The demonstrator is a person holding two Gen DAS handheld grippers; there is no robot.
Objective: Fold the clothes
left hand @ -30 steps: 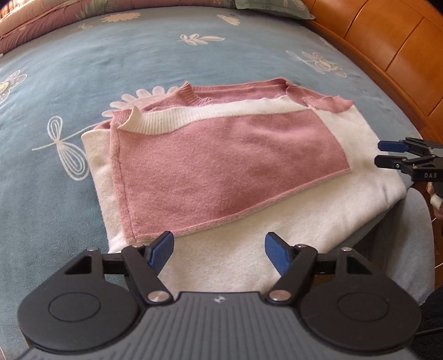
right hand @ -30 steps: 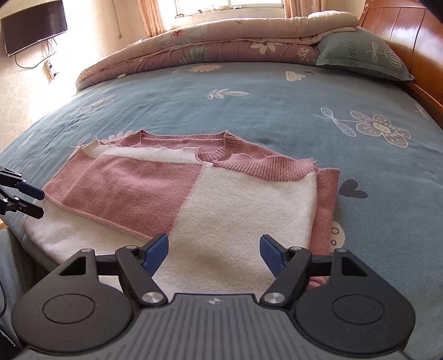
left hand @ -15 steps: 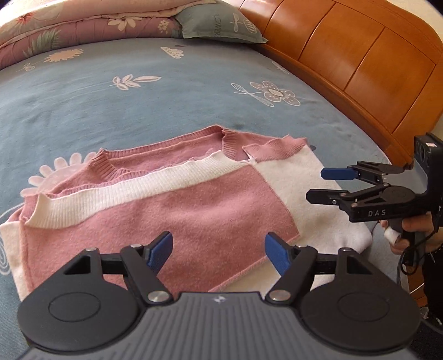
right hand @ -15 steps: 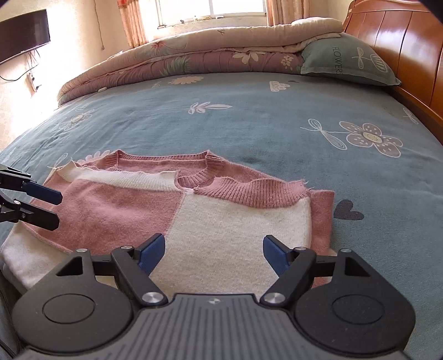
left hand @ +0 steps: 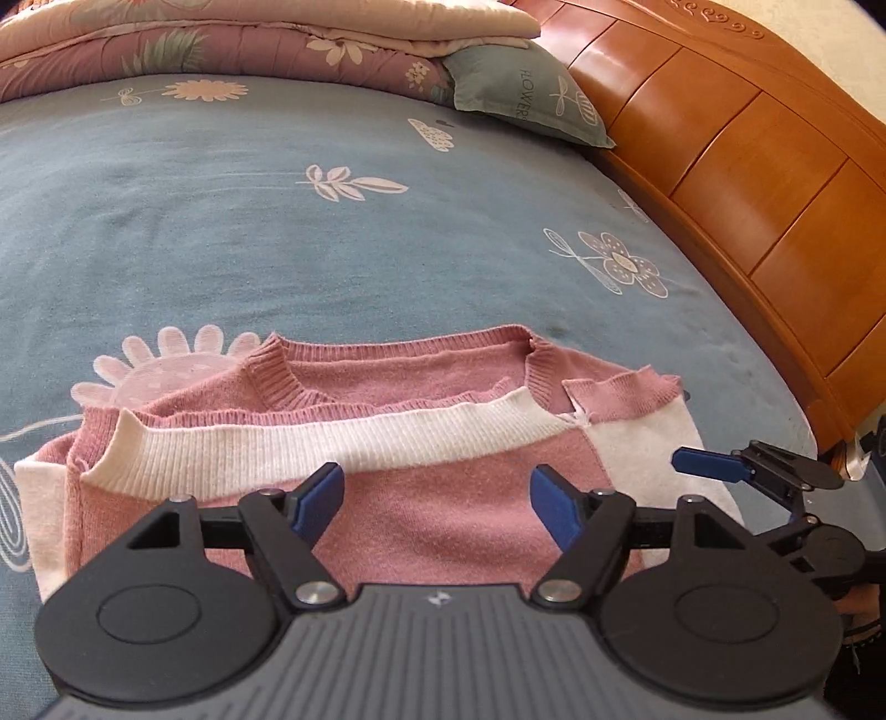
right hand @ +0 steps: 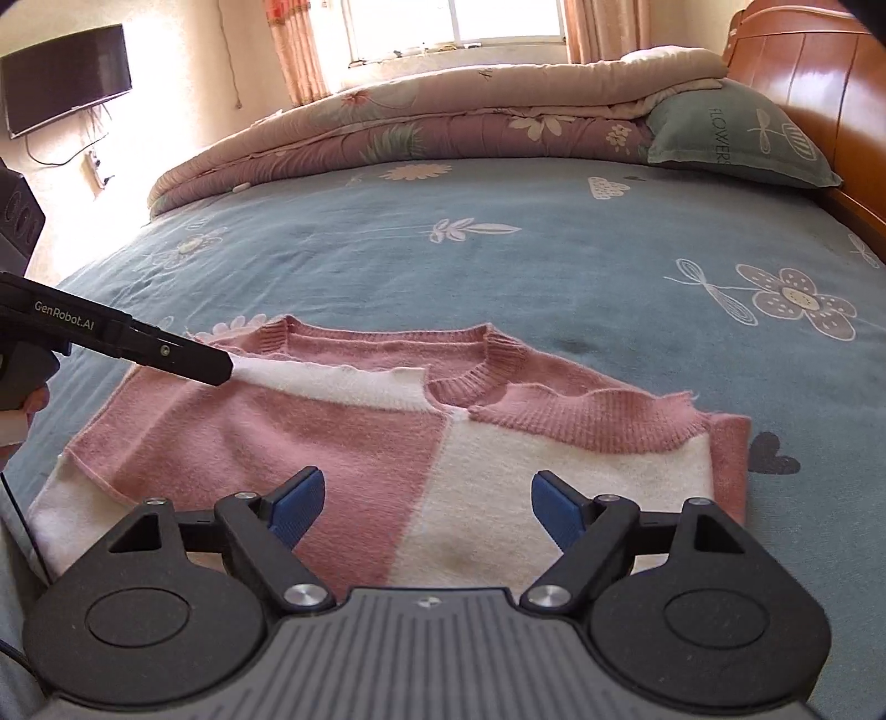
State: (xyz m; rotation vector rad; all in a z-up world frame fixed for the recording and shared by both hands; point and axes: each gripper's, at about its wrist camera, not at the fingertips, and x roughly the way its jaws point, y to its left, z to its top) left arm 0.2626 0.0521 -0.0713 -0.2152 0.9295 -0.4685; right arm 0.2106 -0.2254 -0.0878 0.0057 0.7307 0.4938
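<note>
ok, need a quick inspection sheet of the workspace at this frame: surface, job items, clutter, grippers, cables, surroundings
Surface: blue floral bedsheet, mostly flat.
Job's things: one pink and white sweater lying folded near the bed's front edge, neckline facing away.
Clutter: folded quilt and green pillow at the far side, apart from the sweater.
Grippers: left gripper open, right gripper open; both sets of jaws have just been opening, nothing between the pads.
Cables: a dark cable hangs at the bed's left edge.
Surroundings: wooden headboard, wall television, curtained window.

Sweater's (left hand: 432,515) near hem hidden (behind gripper bodies).
</note>
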